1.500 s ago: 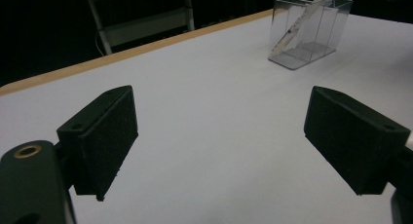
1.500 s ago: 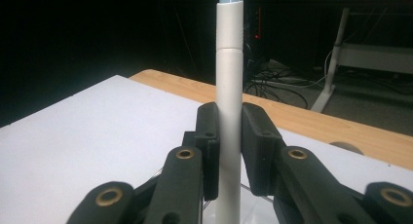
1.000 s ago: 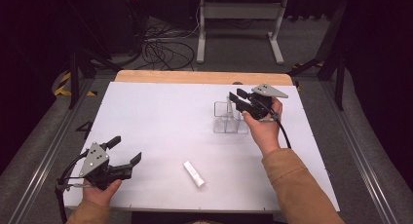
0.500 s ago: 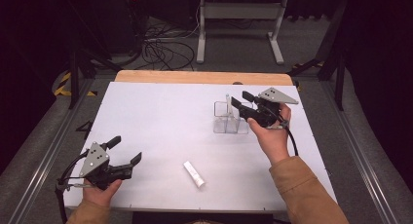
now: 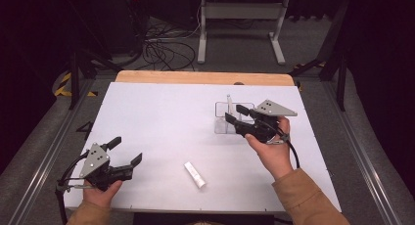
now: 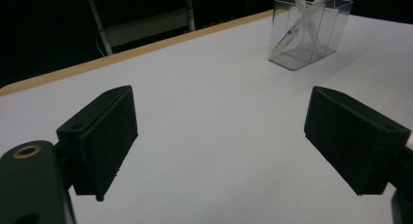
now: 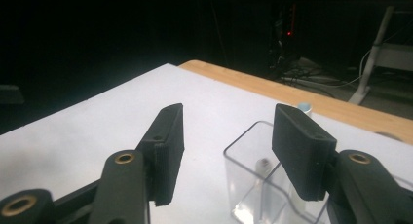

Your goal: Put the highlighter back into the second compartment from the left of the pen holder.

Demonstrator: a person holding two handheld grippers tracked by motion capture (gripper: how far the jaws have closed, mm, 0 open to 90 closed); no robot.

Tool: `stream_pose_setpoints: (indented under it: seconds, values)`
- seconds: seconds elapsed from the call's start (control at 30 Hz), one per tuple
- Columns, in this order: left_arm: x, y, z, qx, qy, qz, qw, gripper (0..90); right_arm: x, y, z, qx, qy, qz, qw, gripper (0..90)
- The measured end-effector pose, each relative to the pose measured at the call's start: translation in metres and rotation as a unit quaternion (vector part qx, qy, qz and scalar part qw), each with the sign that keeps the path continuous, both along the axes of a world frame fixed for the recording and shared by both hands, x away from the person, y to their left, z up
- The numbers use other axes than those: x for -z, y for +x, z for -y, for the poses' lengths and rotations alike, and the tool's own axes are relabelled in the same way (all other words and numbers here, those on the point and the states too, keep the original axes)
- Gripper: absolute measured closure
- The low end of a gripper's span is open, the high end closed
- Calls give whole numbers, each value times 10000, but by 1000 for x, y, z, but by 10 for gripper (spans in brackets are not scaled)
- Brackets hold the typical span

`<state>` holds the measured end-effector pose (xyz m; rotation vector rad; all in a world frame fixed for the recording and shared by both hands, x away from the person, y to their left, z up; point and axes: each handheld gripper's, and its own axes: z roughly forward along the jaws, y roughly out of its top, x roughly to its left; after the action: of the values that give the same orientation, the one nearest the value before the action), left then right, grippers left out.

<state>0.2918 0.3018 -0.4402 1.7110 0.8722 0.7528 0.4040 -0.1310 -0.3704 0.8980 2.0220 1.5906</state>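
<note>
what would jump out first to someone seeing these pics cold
Most likely the two hand-held grippers over the white table: the right gripper hangs open beside a clear container holding white sticks toward the far right, and the left gripper rests open near the front left corner. Next, the lone white tube lying flat near the front edge between the hands.

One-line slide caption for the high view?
Right gripper open beside a clear holder with pens; left gripper open near the table's front; white tube lying between.
</note>
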Motion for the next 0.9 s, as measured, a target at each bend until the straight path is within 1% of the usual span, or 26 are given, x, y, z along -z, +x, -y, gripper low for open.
stream_pose_setpoints:
  seconds: [0.07,0.2,0.23,0.57,0.7,0.9]
  values:
    - [0,0,0,-3,-14,6,10000,131,1,-3,-2,-36,-36,-30,10000,466]
    - [0,0,1,11,11,10,10000,131,2,-7,-4,-114,-49,-7,9999,464]
    - [0,0,1,2,-23,10,10000,132,2,-8,-5,-126,-45,-12,9999,463]
    - [0,0,0,-1,-19,6,10000,131,3,-11,-9,-198,-126,-12,9997,459]
    - [0,0,0,-6,-26,15,10000,131,3,-12,-10,-227,-92,-3,9997,459]
    - [0,-1,1,1,-16,11,10000,131,2,-15,-12,-274,-115,-44,9995,450]
